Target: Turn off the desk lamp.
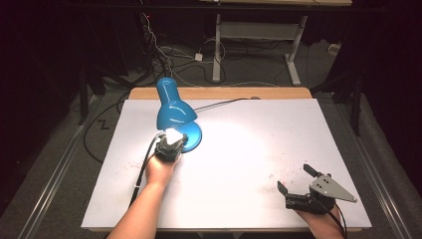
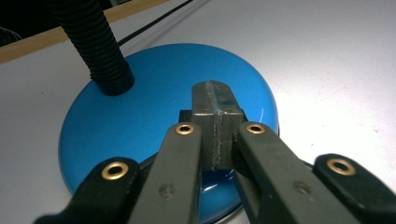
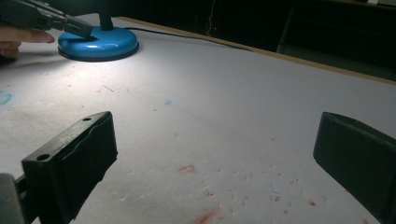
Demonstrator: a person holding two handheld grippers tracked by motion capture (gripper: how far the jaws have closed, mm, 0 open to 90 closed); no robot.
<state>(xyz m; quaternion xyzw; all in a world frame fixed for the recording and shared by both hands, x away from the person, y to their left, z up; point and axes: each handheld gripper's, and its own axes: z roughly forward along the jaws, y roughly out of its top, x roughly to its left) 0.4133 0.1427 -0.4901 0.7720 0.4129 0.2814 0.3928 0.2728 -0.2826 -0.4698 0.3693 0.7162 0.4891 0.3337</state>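
- Left gripper view showed the left gripper (image 2: 215, 100) with jaws pressed together over the blue lamp base (image 2: 154, 98) (lamp lit).
- Right gripper (image 1: 294, 179) rested wide apart, empty, on the white table (image 1: 259, 149).

White table (image 1: 278, 134), red specks; cables (image 1: 164, 55) on floor; desk frame (image 1: 259, 35) behind.

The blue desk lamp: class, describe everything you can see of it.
The blue desk lamp is switched on, casting a bright pool on the white table. It has a glossy cone-shaped shade tilted down, a black ribbed flexible neck and a round glossy blue base flat on the table near its far left. A black cord trails behind. The left gripper, shut, has its tips over the base.
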